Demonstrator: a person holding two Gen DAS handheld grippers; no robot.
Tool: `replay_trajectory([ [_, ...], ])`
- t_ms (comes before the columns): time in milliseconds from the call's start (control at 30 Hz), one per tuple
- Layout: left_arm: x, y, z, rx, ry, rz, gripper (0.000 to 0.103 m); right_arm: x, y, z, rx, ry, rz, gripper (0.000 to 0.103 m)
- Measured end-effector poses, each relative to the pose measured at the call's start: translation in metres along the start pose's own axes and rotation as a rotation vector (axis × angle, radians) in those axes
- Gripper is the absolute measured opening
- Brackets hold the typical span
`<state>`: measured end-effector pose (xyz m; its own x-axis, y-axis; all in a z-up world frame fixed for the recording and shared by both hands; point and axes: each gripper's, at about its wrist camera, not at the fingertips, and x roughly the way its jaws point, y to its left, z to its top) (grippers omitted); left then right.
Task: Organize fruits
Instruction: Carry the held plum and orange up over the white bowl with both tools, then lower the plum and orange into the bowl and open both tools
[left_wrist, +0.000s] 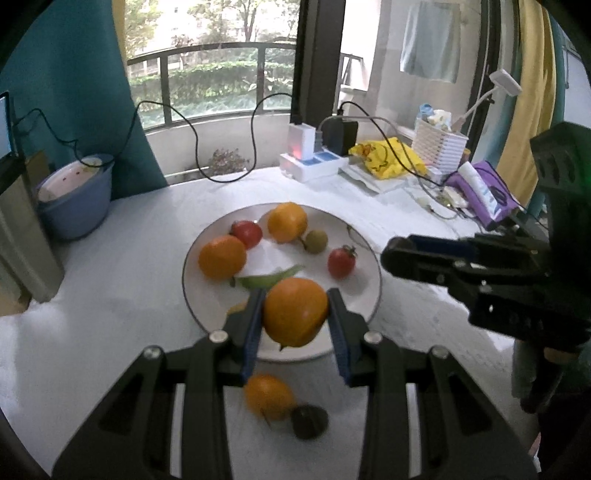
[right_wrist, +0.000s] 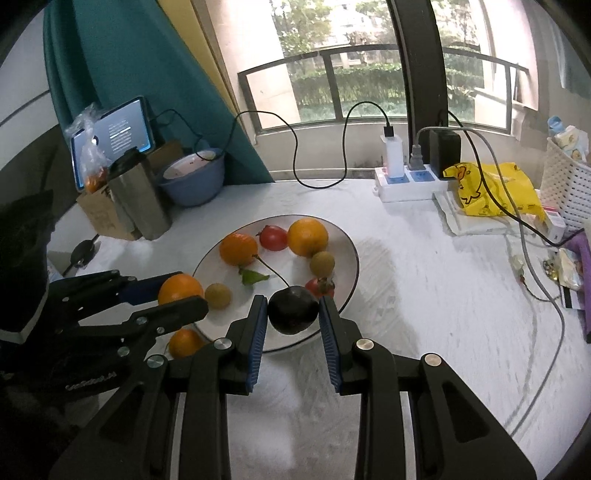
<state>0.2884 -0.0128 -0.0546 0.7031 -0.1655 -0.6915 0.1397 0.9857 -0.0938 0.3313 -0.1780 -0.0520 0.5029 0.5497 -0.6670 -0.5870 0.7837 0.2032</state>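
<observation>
While the white plate (left_wrist: 192, 288) sits near the middle of the desk (left_wrist: 110, 295), the left gripper (left_wrist: 295, 314) pinches an orange (left_wrist: 295, 312) between its blue pads, held above the plate's near edge. On the plate lie two more oranges (left_wrist: 222, 257), two red tomatoes (left_wrist: 246, 233), a small tan-green fruit (left_wrist: 316, 241) and a green leaf (left_wrist: 271, 277). Another orange (left_wrist: 269, 396) and a dark fruit (left_wrist: 309, 421) show blurred below the left gripper, nearer the camera than the plate.

From the right wrist view, the right gripper (right_wrist: 293, 314) pinches a dark purple fruit (right_wrist: 293, 310) with a long stem over the plate's (right_wrist: 351, 251) near rim. This view alone shows a second small tan fruit (right_wrist: 218, 295) on the plate beside the left gripper (right_wrist: 181, 299), plus an orange (right_wrist: 184, 342) lying on the desk just off the plate's near-left edge.

At the far left corner stands a blue bowl (left_wrist: 79, 210) holding a pale dish. Only the right view shows the tablet (right_wrist: 114, 136), a metal cup (right_wrist: 140, 199) and a bag of small orange fruit (right_wrist: 92, 162) beside that bowl (right_wrist: 195, 184). At the far right edge stand a power strip (right_wrist: 406, 184), a yellow bag (right_wrist: 491, 192) and a white basket (right_wrist: 569, 192) with items inside.
</observation>
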Motion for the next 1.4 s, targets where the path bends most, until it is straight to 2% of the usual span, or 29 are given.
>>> replay_trajectory([
  [367,0.042,0.017,0.020,0.003,0.001,-0.015,0.035,0.036,-0.004,0.018,0.000,0.025,0.015,0.031],
  [500,0.058,0.024,0.024,-0.020,0.029,-0.046,0.035,0.051,-0.005,0.023,-0.003,0.039,0.022,0.031],
  [733,0.071,0.029,0.025,-0.024,0.051,-0.058,0.036,0.070,-0.007,0.025,0.003,0.058,0.043,0.031],
  [1033,0.073,0.026,0.020,-0.017,0.070,-0.038,0.038,0.074,-0.014,0.025,0.024,0.067,0.050,0.031],
  [1167,0.067,0.026,0.020,-0.026,0.059,-0.041,0.045,0.069,-0.011,0.025,0.018,0.061,0.036,0.032],
  [1400,0.041,0.022,0.017,-0.017,0.018,-0.028,0.045,0.050,-0.005,0.025,0.016,0.029,0.025,0.034],
])
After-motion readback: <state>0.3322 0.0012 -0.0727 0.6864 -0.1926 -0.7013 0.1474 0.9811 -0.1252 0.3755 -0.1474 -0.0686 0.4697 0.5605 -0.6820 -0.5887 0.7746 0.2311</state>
